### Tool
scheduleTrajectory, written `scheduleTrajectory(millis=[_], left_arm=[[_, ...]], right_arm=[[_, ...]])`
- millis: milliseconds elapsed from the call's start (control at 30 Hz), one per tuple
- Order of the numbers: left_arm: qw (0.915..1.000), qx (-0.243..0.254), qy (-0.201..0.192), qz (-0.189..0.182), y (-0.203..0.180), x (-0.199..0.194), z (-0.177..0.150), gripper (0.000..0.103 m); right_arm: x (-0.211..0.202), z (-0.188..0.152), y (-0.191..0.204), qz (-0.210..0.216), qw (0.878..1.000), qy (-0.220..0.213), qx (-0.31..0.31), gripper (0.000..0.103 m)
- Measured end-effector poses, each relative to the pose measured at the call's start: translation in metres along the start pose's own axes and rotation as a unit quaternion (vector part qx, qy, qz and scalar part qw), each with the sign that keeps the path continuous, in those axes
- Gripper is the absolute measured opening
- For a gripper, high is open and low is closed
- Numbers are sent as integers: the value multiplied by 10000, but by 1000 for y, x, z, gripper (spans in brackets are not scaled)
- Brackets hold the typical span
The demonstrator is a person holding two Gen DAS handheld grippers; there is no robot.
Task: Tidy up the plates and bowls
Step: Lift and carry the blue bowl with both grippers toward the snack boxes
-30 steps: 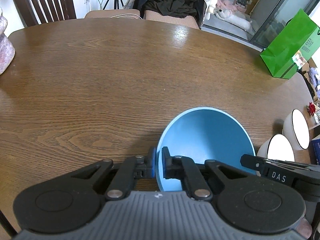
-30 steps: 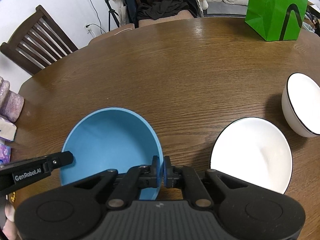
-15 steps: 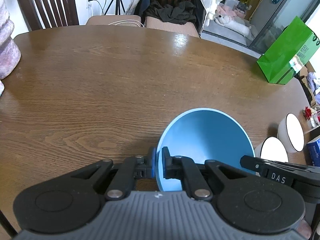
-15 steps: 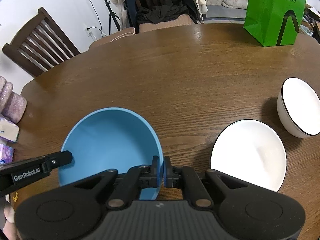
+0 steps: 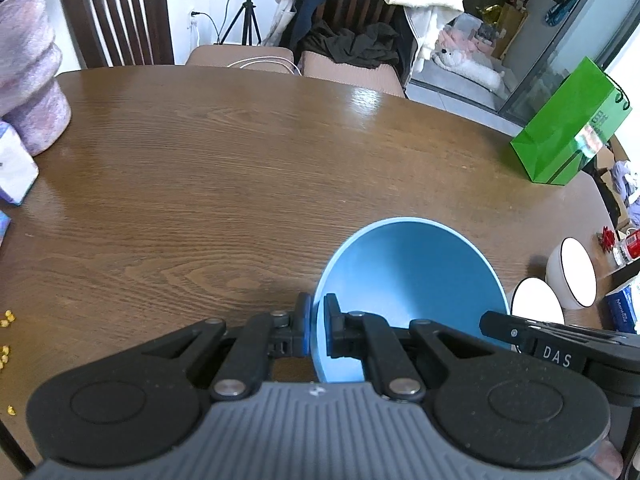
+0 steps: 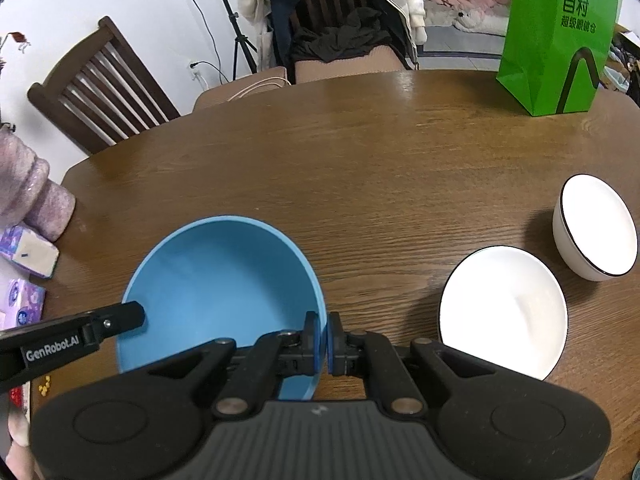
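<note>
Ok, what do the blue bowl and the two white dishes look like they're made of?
Blue bowl: probably plastic or melamine; matte, even colour, thin rim, no glare. White bowl and white plate: probably glazed ceramic; glossy white with a thin dark rim line and a soft sheen. The look alone can't confirm either.
</note>
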State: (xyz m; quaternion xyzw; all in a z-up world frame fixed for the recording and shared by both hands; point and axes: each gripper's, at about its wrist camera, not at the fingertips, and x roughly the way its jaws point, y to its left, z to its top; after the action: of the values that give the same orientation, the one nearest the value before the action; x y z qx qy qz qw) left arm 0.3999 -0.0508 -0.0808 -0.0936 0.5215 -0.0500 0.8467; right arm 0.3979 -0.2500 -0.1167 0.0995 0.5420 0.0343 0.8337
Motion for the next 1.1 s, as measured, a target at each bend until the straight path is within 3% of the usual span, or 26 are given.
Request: scheduleTrajectory(millis=[1100], left_arm=[[9971, -521, -485, 285, 87, -95, -48, 7]], right_arm=[[-50, -49, 107, 313, 9964, -142, -774, 4]])
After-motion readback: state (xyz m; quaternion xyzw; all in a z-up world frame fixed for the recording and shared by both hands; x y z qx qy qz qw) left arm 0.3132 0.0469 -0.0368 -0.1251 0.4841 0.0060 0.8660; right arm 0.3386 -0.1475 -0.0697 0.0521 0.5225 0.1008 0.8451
